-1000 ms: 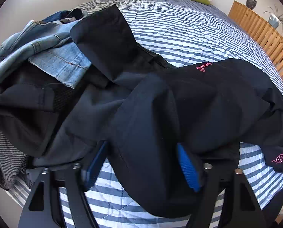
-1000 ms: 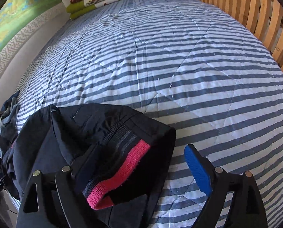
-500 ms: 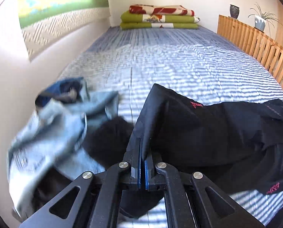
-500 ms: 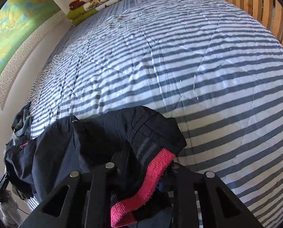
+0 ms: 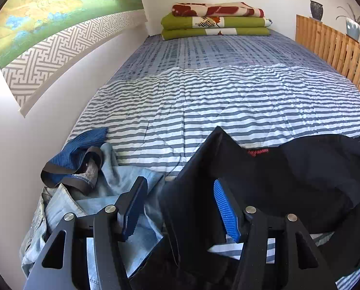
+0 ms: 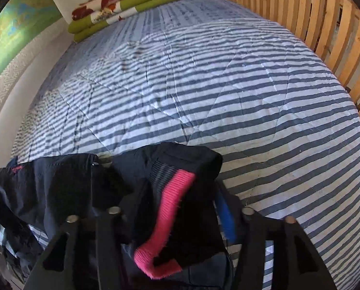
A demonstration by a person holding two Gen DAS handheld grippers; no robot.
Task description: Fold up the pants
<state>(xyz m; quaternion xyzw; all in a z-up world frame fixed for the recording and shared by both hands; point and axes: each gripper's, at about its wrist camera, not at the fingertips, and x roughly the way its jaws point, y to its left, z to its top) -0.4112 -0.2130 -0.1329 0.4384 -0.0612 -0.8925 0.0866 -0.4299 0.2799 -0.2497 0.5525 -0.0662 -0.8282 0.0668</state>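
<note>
The black pants (image 5: 301, 181) with a small pink logo (image 5: 257, 151) lie bunched at the near edge of the striped bed (image 5: 228, 96). My left gripper (image 5: 178, 186) is open, and a standing fold of the black cloth hangs loose between its fingers. In the right wrist view the same pants (image 6: 54, 186) spread to the left. Their pink ribbed cuff (image 6: 170, 207) drapes across my right gripper (image 6: 177, 193). That gripper's jaws stand apart; cloth hides the left finger and only the blue right pad (image 6: 224, 215) shows.
A heap of light blue jeans (image 5: 88, 200) and a dark blue striped garment (image 5: 83, 142) sit at the near left by the white wall. Folded green and red blankets (image 5: 216, 19) lie at the far end. A wooden slat rail (image 6: 313, 24) runs along the right side.
Both grippers closed on the black pants half a second ago and have since spread their jaws. The left view has lifted and now looks down the length of the bed.
</note>
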